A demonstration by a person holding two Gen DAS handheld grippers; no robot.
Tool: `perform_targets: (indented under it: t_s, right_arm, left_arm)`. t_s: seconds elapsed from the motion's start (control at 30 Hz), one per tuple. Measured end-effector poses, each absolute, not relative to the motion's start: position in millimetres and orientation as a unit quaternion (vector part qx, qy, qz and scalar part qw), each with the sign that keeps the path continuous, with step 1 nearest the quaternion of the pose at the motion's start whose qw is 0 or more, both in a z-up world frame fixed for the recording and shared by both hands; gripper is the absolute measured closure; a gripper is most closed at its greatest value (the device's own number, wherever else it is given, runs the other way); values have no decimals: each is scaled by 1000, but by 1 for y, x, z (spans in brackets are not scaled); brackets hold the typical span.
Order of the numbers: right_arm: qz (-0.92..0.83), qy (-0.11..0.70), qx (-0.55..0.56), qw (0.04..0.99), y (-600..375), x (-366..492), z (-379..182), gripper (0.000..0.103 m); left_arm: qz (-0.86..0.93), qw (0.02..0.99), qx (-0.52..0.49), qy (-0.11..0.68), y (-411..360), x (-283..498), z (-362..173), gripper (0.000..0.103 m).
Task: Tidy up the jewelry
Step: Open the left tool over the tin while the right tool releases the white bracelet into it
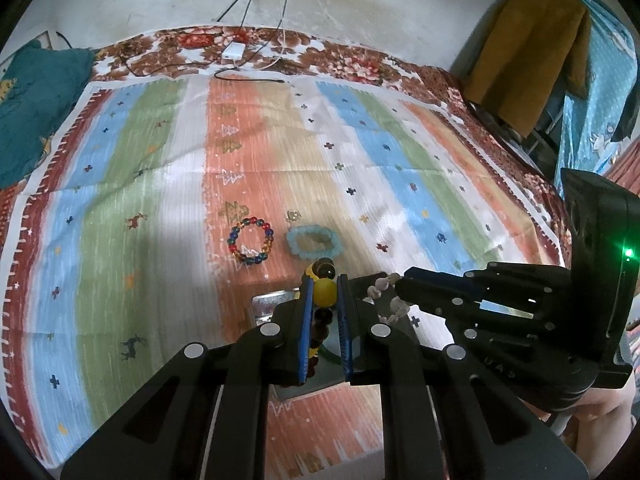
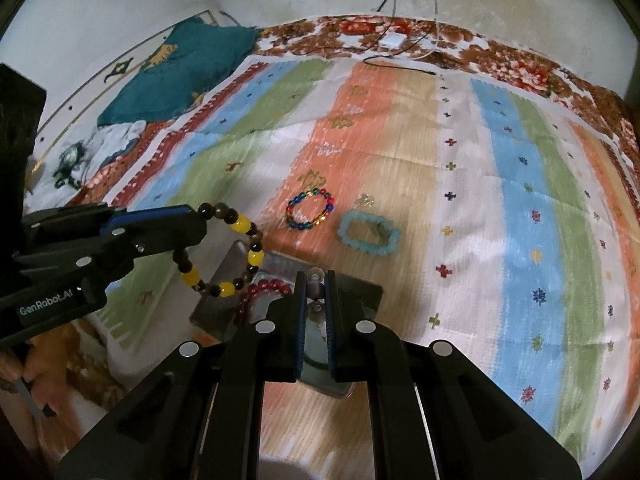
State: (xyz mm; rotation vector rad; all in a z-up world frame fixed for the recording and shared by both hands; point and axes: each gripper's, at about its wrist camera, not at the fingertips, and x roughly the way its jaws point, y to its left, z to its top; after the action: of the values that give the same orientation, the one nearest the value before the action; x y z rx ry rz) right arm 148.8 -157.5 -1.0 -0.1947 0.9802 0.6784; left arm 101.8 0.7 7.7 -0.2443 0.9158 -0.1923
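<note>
Two bead bracelets held above a metal tray on a striped woven cloth.

A bracelet of round yellow and dark brown glossy beads [image 2: 224, 248] is clamped in the left gripper [image 1: 325, 292]; a string of small pale irregular beads [image 1: 384, 296] is pinched in the right gripper [image 2: 316, 280]. A red bead strand [image 2: 266, 288] is seen in the shallow grey metal tray [image 2: 236, 256]. A multicoloured glass-bead ring [image 2: 310, 209] and a chunky pale-blue bracelet [image 2: 369, 234] are laid beyond on the striped cloth [image 2: 500, 208].

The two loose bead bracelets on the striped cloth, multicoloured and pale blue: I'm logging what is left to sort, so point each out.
Multicoloured glass-bead bracelet [image 2: 310, 209]: right wrist view, on its left bead arc.
Pale blue bead bracelet [image 2: 369, 247]: right wrist view, on its lower edge beads.
</note>
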Motion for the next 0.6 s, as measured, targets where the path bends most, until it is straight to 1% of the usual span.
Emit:
perform_targets:
  t_s: [0.2, 0.23, 0.27, 0.3, 0.33, 0.4, 0.43, 0.5, 0.57, 0.6]
  right_arm:
    - [322, 472, -88, 816, -156, 149, -5, 93]
    - [323, 475, -88, 814, -156, 150, -6, 89]
    - [323, 476, -87, 813, -156, 151, -7, 72]
    - [323, 476, -87, 813, -156, 151, -7, 62]
    - [322, 474, -86, 815, -157, 151, -6, 55]
    - [317, 470, -89, 819, -158, 152, -6, 54]
    - [314, 471, -89, 820, -158, 154, -6, 51]
    - [301, 475, -80, 823, -163, 159, -7, 48]
    - [293, 479, -68, 825, -167, 166, -7, 42]
    - [288, 481, -61, 826, -169, 169, -8, 42]
  left_arm:
    - [-92, 877, -121, 455, 1, 97, 1, 92]
    - [-88, 876, -123, 458, 1, 98, 0, 88]
    - [-84, 874, -124, 461, 2, 100, 0, 70]
    - [-74, 875, -127, 462, 5, 101, 0, 63]
    - [-66, 877, -125, 459, 6, 101, 0, 60]
    - [-57, 879, -125, 457, 10, 102, 0, 60]
    - [-55, 878, -128, 457, 12, 103, 0, 57]
    - [-42, 877, -136, 458, 19, 105, -1, 55]
    - [-32, 876, -140, 461, 23, 107, -3, 51]
    - [-28, 875, -144, 462, 26, 108, -5, 50]
